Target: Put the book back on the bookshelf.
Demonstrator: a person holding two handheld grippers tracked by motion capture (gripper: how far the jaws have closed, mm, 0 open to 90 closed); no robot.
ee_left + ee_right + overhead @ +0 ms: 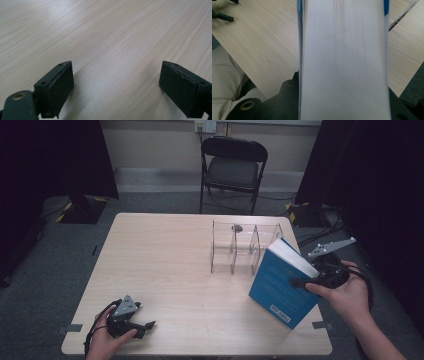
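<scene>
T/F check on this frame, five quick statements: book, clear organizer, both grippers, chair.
1. The right gripper is clamped on the blue book. True.
2. The book lies flat on the table. False: it is held tilted, just in front of the clear organizer.
3. The left gripper holds a pen. False: its jaws stand open above bare wood with nothing between them.
4. The book already sits in one of the organizer's slots. False: it is outside the organizer, on the near side.
5. A black folding chair stands beyond the far edge of the table. True.
</scene>
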